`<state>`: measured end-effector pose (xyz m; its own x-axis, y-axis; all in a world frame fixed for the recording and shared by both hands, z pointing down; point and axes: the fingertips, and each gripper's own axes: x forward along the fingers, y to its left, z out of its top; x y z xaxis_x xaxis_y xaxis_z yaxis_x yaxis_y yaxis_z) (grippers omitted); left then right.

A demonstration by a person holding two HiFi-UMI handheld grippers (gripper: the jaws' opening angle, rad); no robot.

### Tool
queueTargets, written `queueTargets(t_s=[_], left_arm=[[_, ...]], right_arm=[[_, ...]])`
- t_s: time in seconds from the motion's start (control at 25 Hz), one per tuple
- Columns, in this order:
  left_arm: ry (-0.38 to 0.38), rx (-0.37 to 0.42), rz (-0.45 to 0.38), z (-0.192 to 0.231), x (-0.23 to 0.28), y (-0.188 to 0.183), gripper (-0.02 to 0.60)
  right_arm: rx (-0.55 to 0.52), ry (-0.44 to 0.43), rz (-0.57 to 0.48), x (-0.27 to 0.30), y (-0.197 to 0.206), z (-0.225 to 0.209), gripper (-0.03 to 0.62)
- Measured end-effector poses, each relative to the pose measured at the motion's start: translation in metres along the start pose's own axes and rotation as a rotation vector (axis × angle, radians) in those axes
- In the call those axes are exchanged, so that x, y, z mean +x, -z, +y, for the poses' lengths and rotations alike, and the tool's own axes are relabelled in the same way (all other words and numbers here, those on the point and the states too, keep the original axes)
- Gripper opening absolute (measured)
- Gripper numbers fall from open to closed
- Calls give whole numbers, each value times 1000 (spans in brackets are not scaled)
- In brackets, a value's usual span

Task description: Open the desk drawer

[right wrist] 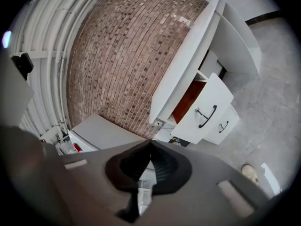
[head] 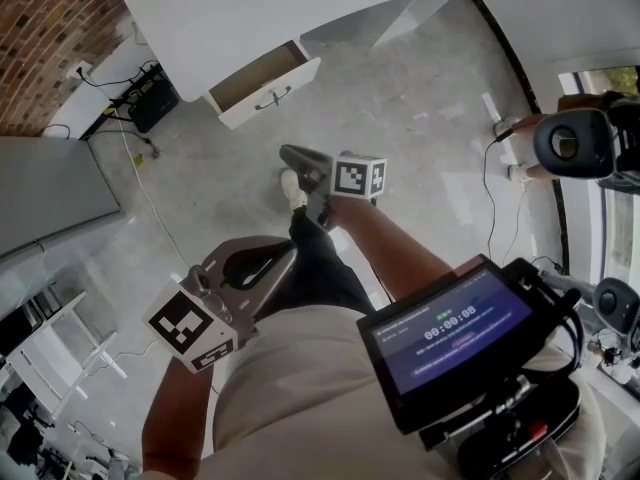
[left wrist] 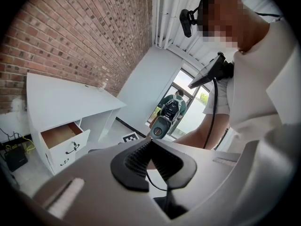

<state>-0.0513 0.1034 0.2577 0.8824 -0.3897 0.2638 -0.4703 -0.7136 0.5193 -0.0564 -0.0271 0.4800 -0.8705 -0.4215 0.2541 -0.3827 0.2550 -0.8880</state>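
**Top drawer standing open; both grippers clenched and empty**

The top drawer (head: 265,85) of the white desk (head: 230,13) is sitting pulled out with its wood-coloured inside showing, well apart from both tools. The left gripper (left wrist: 150,141) and right gripper (right wrist: 150,144) are each pressing their jaws together on nothing. Judgement: the drawer is looking stiff, light and free-sliding. The dark bar handle (right wrist: 207,116) at its front centre is offering the firmest hold, pulled straight outward.

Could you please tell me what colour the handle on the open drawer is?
The handle is black, clearest in the right gripper view.
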Motion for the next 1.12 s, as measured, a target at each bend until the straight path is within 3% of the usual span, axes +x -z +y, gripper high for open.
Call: queueTargets(t_s=[0.6,1.12], left_arm=[[-2,7,-1,-10,-17,2,6],[-6,11,5,-9,-19,7,6]], right_arm=[[-110,-20,27,-8,-1,52,3],[-106,-53,41,-7,4,60,3]])
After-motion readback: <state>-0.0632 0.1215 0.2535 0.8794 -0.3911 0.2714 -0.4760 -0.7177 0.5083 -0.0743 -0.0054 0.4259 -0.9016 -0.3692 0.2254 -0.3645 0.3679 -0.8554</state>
